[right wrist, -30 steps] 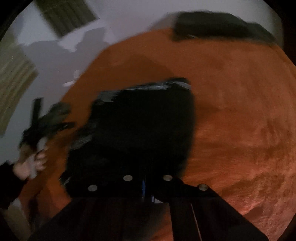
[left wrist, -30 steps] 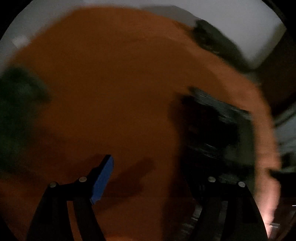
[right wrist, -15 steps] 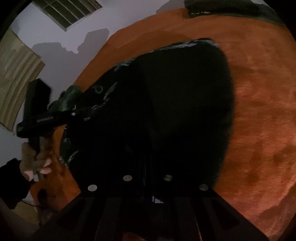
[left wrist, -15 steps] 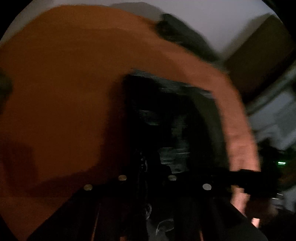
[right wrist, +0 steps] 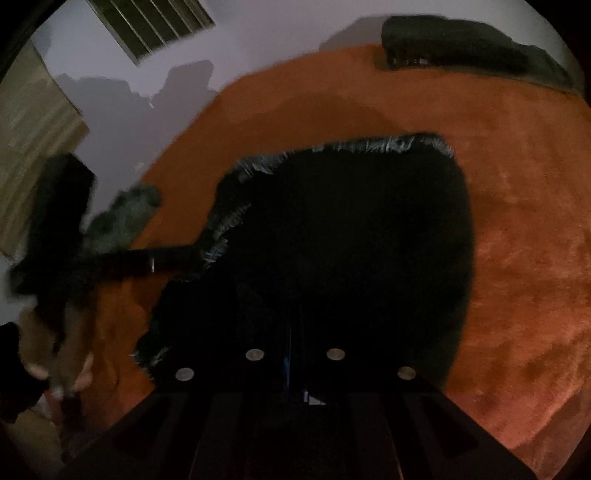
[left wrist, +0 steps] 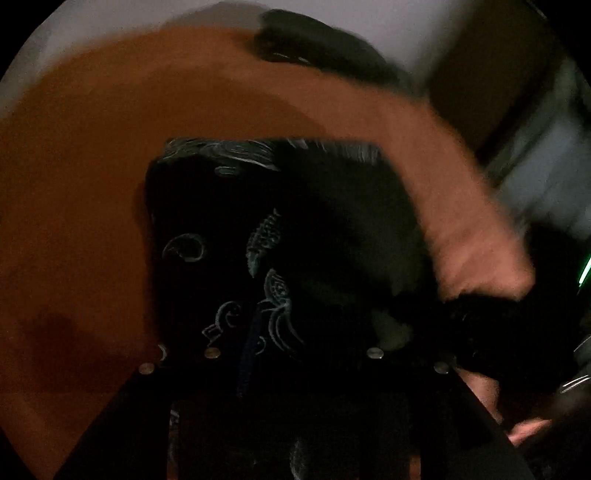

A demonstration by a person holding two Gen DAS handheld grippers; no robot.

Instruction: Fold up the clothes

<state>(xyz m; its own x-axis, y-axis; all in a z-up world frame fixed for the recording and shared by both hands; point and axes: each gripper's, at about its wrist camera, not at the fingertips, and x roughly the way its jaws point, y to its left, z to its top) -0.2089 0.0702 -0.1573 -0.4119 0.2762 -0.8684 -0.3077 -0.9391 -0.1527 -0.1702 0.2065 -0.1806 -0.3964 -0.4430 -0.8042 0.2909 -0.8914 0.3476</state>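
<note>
Black garment (left wrist: 280,236) now fills both views — no legible writing.

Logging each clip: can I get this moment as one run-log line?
stage: folding | item: black patterned garment on orange blanket | left hand-held gripper: opening, over garment | right hand-held gripper: shut, grip unclear

Dim light falls on an orange plush blanket (right wrist: 524,229) spreading ahead of both grippers, a pale wall (right wrist: 258,40) beyond it, a slatted vent (right wrist: 151,26) high to the right gripper's left.
</note>
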